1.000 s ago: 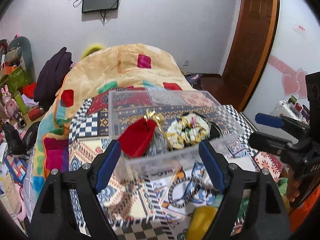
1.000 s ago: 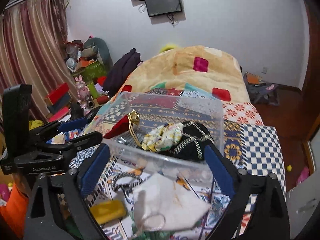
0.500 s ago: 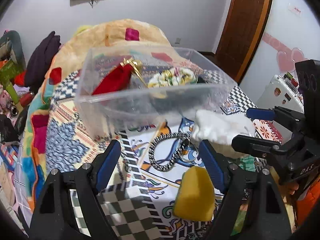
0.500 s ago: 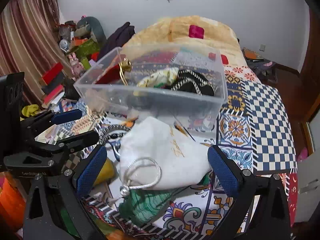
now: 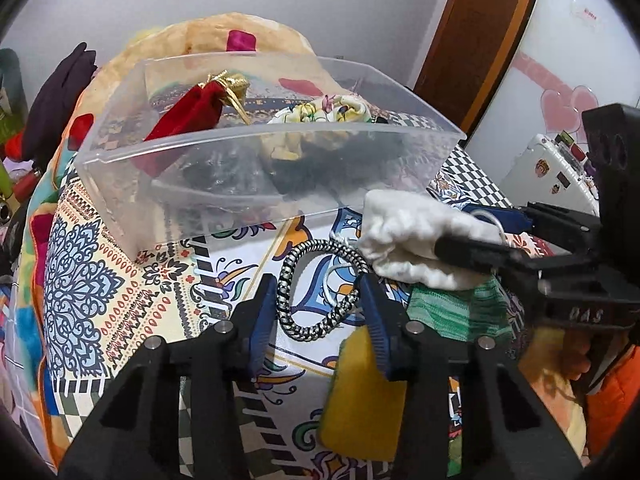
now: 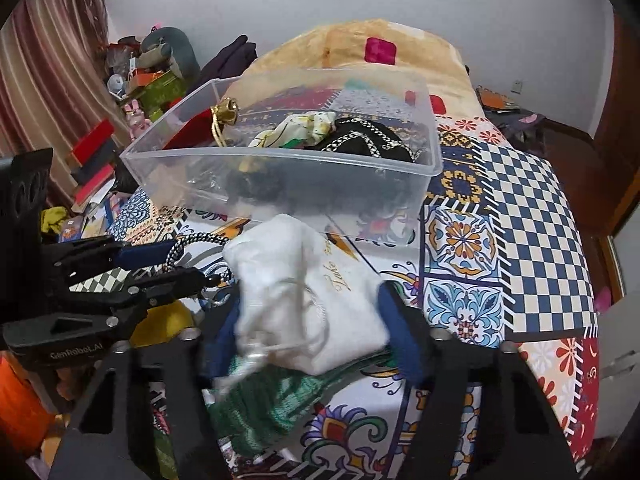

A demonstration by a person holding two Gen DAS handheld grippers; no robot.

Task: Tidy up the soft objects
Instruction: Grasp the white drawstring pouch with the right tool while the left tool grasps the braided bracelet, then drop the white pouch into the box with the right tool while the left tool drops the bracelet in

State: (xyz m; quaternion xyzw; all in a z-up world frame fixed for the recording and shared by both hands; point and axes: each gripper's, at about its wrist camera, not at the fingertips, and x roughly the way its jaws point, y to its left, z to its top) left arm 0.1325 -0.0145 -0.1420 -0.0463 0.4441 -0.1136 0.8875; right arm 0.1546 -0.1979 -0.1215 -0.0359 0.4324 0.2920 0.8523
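Observation:
A clear plastic bin (image 5: pixel 168 184) (image 6: pixel 280 184) stands on the patterned bedspread and holds a red pouch (image 5: pixel 188 110), a floral scrunchie (image 5: pixel 320 110) and a black item (image 6: pixel 360 142). My left gripper (image 5: pixel 320 312) is partly closed around a black-and-white braided hair tie (image 5: pixel 296 316), fingers on either side, not pinching it. My right gripper (image 6: pixel 308 332) is closing on a white drawstring pouch (image 6: pixel 320 292) (image 5: pixel 408 240) in front of the bin. A yellow sponge (image 5: pixel 360 392) and a green knit cloth (image 6: pixel 264 408) lie beneath.
A beige blanket (image 6: pixel 360 48) covers the bed behind the bin. Clutter of boxes and toys (image 6: pixel 132 92) sits at the left by a curtain. A wooden door (image 5: pixel 480 32) and a white case (image 5: pixel 548 176) are at the right.
Both grippers dropped lower and closer to the items in front of the bin. Both jaws narrowed: the left around the hair tie, the right onto the white pouch.

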